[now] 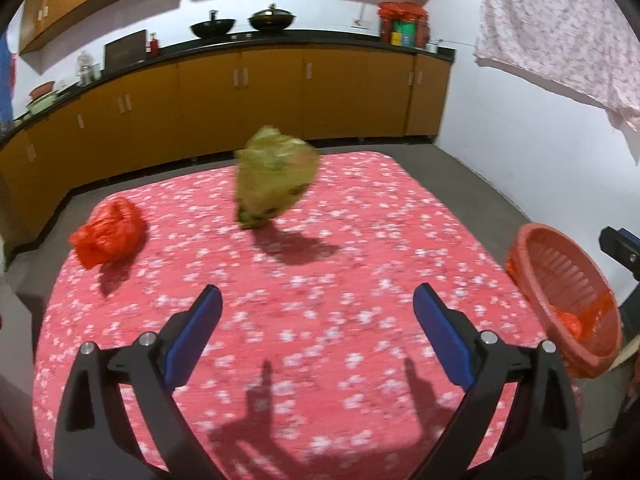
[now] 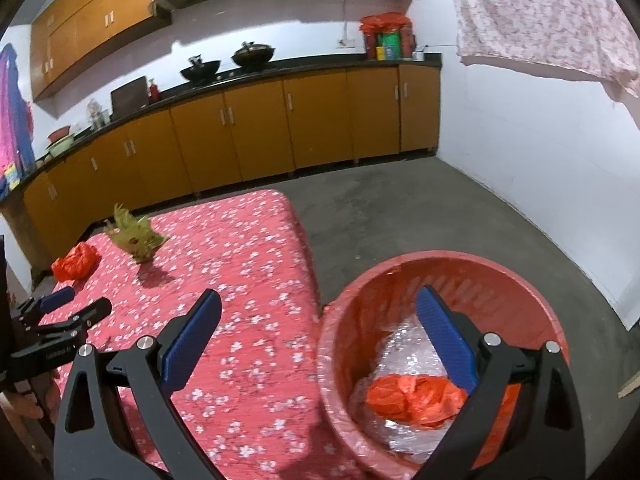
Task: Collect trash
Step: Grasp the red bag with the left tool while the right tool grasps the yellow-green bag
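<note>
A crumpled green wrapper [image 1: 274, 178] stands on the red flowered tablecloth [image 1: 280, 300], far middle. A crumpled red plastic bag [image 1: 107, 233] lies at the far left. Both also show in the right wrist view, the wrapper [image 2: 136, 236] and the bag [image 2: 75, 261]. My left gripper [image 1: 318, 300] is open and empty above the near part of the table. My right gripper [image 2: 320, 304] is open and empty over the near rim of the red basket [image 2: 516, 280]. The basket holds a red bag [image 2: 412, 400] on silvery plastic.
The basket [image 1: 560, 292] stands just off the table's right edge. Grey floor [image 2: 420, 216] lies beyond, then yellow kitchen cabinets [image 1: 260, 92] with woks on the counter. A floral cloth [image 1: 560, 32] hangs at the right wall. My left gripper shows at the left edge [image 2: 60, 308].
</note>
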### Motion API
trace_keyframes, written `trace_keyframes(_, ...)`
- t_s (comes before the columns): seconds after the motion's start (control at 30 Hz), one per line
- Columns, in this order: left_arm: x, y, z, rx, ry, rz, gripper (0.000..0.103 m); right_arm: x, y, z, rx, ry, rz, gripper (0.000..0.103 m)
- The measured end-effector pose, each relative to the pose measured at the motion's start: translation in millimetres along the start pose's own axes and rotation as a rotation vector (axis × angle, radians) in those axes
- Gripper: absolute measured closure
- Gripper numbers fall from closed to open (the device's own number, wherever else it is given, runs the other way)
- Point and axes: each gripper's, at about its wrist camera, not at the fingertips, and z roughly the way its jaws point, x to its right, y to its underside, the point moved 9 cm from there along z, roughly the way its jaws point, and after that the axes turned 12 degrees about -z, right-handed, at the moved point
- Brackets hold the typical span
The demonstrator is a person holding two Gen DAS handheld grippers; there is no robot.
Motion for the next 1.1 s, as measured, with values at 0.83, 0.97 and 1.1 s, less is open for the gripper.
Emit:
trace_keyframes(0.83,-206.9,-52.9,-2.4,0.088,-0.266,-0.257,0.004,-189.6,-54.1,92.6,-0.038,-0.244,-0.13,0.006)
trace_keyframes(0.97,-214.2,-61.4,17.0,0.064,-0.262,-0.283,0.004,-211.5,-68.0,123.8,-0.053,-0.264,-0.104,0.006)
trace_keyframes(1.1,-216.3,-73.6,36.0,0.054,-0.247,-0.3,0.004,-222.0,-78.7,144.7,-0.051,-0.268,-0.1,0.006)
